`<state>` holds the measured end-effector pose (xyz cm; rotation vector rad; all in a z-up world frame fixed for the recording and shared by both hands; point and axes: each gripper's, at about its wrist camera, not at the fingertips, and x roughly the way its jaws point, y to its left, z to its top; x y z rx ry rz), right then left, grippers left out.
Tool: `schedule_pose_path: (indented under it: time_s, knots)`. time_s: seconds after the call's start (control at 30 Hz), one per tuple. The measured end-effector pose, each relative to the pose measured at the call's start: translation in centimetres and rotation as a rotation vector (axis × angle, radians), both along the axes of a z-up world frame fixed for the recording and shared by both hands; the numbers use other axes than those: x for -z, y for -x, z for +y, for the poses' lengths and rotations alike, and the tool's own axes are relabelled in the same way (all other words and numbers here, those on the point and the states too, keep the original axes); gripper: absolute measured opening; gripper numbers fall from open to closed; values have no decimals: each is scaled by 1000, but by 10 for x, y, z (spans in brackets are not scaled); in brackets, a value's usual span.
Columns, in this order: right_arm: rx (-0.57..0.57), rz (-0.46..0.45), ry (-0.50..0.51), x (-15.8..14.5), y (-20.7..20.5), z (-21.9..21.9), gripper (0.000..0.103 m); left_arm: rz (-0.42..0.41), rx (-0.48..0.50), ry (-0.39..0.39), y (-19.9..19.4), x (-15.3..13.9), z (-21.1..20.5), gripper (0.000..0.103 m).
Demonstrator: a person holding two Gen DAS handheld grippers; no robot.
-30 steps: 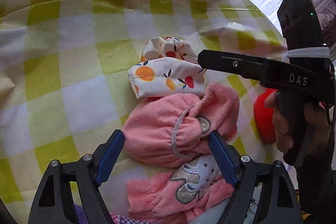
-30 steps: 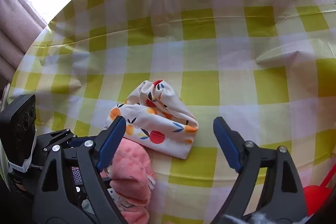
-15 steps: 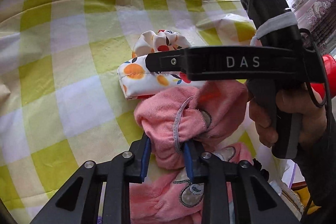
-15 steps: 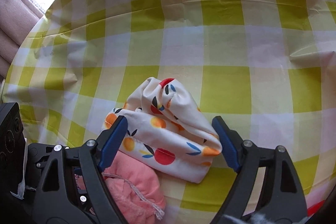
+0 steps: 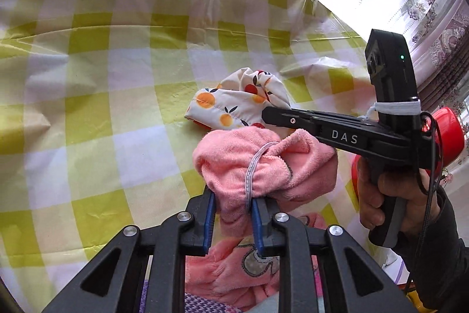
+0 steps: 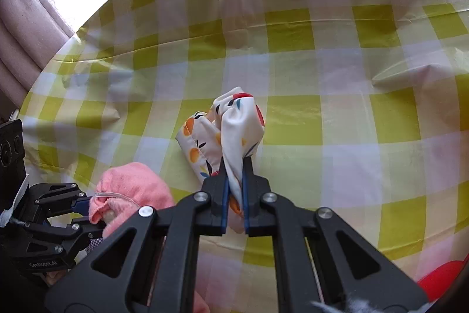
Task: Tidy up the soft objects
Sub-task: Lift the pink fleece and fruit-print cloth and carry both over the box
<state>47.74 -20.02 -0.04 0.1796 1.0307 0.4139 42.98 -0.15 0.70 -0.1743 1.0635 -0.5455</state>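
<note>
Right, both grips are on, so this step is lift and separate. Landmark: the fruit-print hat point(image 6: 231, 134), mid-bench on the yellow check cloth point(image 6: 293, 63).

- Right gripper point(image 6: 234, 195): fingers point(image 6: 224, 195) narrow, clamped on a bunched fold at the near edge of the fruit-print hat. Rest of it trails on the cloth beyond the tips.
- Left gripper point(image 5: 231, 213): jaws closing, pads pressing a thick wad of the pink fleece hat point(image 5: 258, 163). That hat sits just on the near side of the fruit-print hat, touching or overlapping its edge; can't tell which.
- White elastic strap point(image 5: 255, 166) of the pink hat runs down into the left jaw gap. Likely pinched along with the fleece.
- More pink fleece with a grey elephant patch point(image 5: 255, 260) lies under the left gripper, nearer than both hats. Can't tell whether it is part of the same piece.

How to do it well, my read:
- Let the left finish closing before pulling; fleece is bulky and will slip from a shallow bite.
- Lift straight up first, then move apart sideways. Dragging would snag one hat on the other.
- Watch the strap; if it catches on the lower pink piece, that comes along.
- Red object point(image 5: 448, 131) sits to the right of the print hat, behind the person's hand point(image 5: 381, 195); keep the right swing away from it.
</note>
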Motion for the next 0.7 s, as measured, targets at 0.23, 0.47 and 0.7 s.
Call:
schedule_pose_path:
  time_s: [0.23, 0.47, 0.7]
  knots:
    - [13, -94, 5, -34, 32, -9, 10, -67, -137, 55, 24, -27, 29, 22]
    - [14, -161, 4, -59, 82, -16, 10, -140, -272, 51, 63, -49, 48, 22]
    - [26, -217, -26, -83, 130, -26, 10, -177, -364, 70, 108, -61, 60, 22]
